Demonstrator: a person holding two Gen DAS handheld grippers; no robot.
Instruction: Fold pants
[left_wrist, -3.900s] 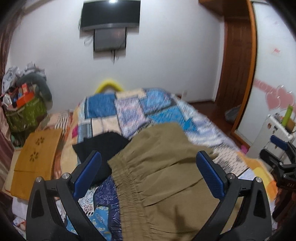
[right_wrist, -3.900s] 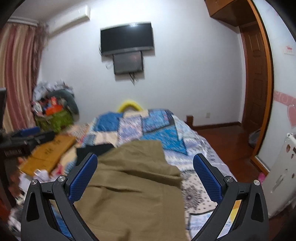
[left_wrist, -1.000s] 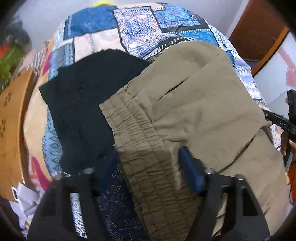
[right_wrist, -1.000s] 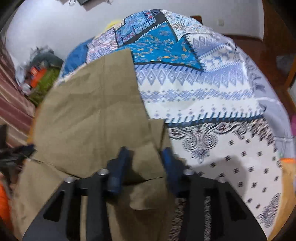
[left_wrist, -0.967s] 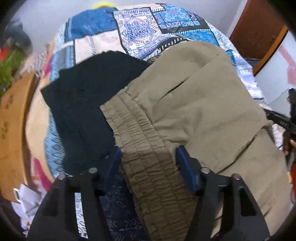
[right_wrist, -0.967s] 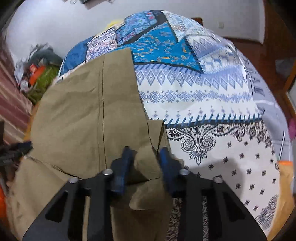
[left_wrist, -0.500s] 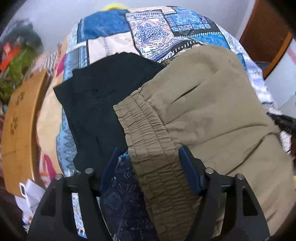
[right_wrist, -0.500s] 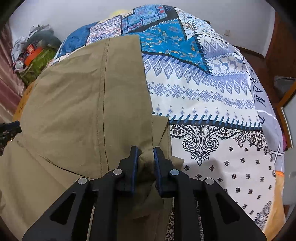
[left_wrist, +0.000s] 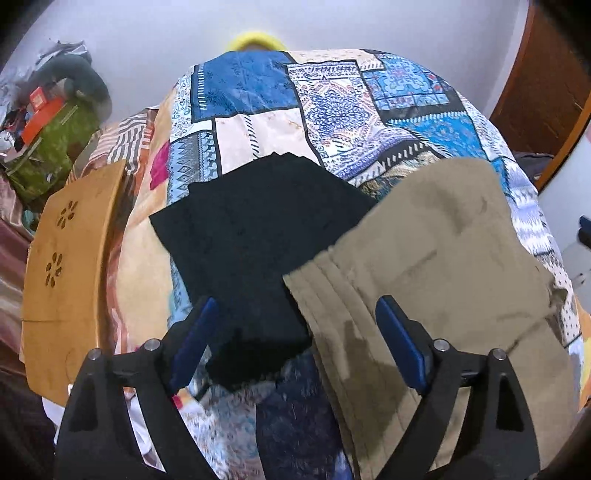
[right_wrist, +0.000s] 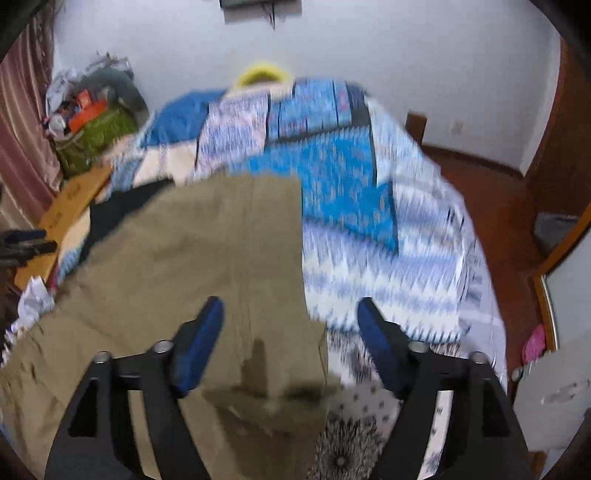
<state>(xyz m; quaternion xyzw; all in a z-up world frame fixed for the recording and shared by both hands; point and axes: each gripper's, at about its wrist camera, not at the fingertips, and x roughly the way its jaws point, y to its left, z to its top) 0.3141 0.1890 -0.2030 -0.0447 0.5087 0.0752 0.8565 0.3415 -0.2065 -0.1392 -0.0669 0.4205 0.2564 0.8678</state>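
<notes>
One pair of olive pants (left_wrist: 436, 266) lies folded, waistband at 7 o'clock; both the left gripper (left_wrist: 293, 343) and the right gripper (right_wrist: 290, 341) gape, empty.

One pair of olive pants (left_wrist: 436, 258), one folded black garment (left_wrist: 255, 240), one patchwork bedspread (left_wrist: 332, 110), one wooden board (left_wrist: 70, 266) beside the bed, one yellow ring (left_wrist: 255, 38), two grippers: left gripper (left_wrist: 293, 343), right gripper (right_wrist: 290, 339).
</notes>
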